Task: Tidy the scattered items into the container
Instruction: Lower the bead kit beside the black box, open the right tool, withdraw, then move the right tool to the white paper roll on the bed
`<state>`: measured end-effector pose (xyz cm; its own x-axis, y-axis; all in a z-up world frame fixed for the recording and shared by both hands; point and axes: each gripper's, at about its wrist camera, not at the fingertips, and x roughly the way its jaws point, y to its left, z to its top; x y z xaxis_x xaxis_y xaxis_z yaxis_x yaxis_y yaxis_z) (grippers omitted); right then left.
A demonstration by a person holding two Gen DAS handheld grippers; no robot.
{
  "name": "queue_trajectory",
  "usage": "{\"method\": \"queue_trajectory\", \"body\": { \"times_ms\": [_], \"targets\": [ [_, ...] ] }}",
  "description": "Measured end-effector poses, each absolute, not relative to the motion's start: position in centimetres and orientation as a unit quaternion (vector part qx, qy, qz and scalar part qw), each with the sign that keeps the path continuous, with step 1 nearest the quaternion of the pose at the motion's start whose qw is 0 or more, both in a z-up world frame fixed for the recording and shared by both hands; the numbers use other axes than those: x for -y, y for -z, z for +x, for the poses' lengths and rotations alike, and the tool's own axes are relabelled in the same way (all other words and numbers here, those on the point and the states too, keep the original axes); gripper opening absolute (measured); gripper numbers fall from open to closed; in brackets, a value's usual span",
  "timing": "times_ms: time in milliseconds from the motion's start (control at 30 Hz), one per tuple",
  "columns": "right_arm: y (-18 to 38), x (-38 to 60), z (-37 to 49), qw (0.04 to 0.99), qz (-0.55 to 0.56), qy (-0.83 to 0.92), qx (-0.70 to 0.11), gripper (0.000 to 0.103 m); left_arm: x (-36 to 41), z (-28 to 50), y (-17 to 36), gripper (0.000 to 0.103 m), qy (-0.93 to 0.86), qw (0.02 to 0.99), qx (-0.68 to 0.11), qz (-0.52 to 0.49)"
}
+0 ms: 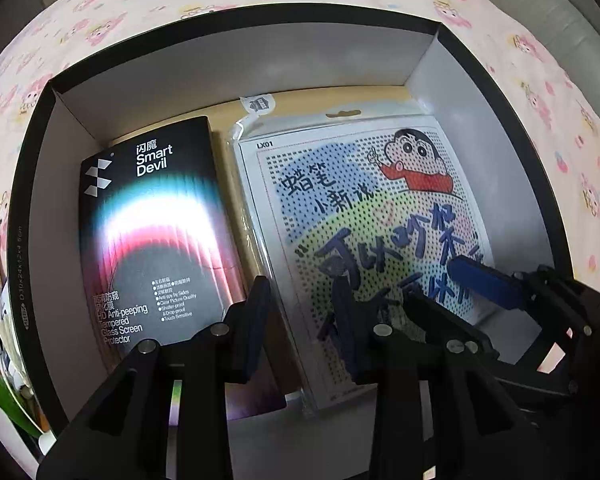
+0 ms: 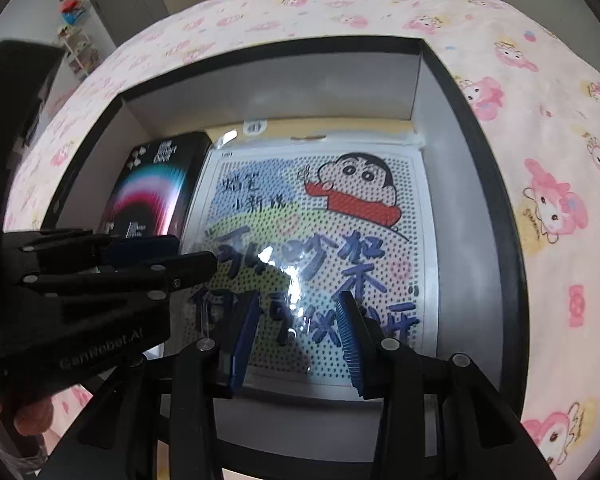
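Observation:
A black-rimmed box [image 1: 28, 168] with grey inner walls holds two flat items. A black Smart Devil screen protector pack [image 1: 156, 240] lies at its left. A clear-bagged cartoon bead-art kit [image 1: 364, 216] lies at its right. My left gripper [image 1: 300, 304] hovers open and empty over the gap between them, inside the box. My right gripper [image 2: 298, 320] is open and empty just above the near end of the kit [image 2: 316, 232]. The pack [image 2: 156, 196] and the box rim [image 2: 508, 240] also show in the right wrist view.
The box sits on a pink cartoon-print bedsheet [image 2: 560, 160]. The right gripper shows at the lower right of the left wrist view [image 1: 500, 292]; the left gripper shows at the left of the right wrist view [image 2: 148, 256]. Colourful items [image 1: 8, 396] lie outside the box's left wall.

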<state>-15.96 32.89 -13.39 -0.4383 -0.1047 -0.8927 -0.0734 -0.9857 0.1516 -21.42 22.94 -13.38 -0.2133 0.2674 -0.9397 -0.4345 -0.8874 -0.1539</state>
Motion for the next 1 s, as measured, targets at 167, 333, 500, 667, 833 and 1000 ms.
{"method": "queue_trajectory", "body": {
  "times_ms": [167, 333, 500, 667, 833, 1000],
  "targets": [
    [11.0, -32.5, -14.1, -0.005, 0.503, 0.86, 0.086, 0.036, -20.8, -19.5, 11.2, 0.039, -0.806, 0.248, -0.031, -0.536],
    [7.0, -31.6, -11.3, -0.009, 0.454, 0.886, 0.093, 0.036, -20.0, -16.6, 8.2, 0.041, -0.837, 0.243, -0.061, -0.487],
    [4.0, -30.4, -7.9, -0.01, 0.411, 0.905, 0.11, 0.036, -18.1, -13.5, 5.2, 0.041, -0.857, 0.244, -0.058, -0.45],
    [2.6, -29.3, -4.1, 0.002, 0.401, 0.907, 0.13, 0.036, -16.0, -9.1, 2.5, 0.041, -0.864, 0.252, -0.065, -0.431],
    [3.4, -27.7, -1.8, 0.004, 0.405, 0.904, 0.136, 0.037, -13.8, -4.9, 2.1, 0.041, -0.866, 0.261, -0.073, -0.421],
    [3.6, -25.0, -0.7, 0.027, 0.409, 0.905, 0.117, 0.037, -10.6, -2.8, 2.0, 0.041, -0.87, 0.244, -0.05, -0.425]
  ]
}}
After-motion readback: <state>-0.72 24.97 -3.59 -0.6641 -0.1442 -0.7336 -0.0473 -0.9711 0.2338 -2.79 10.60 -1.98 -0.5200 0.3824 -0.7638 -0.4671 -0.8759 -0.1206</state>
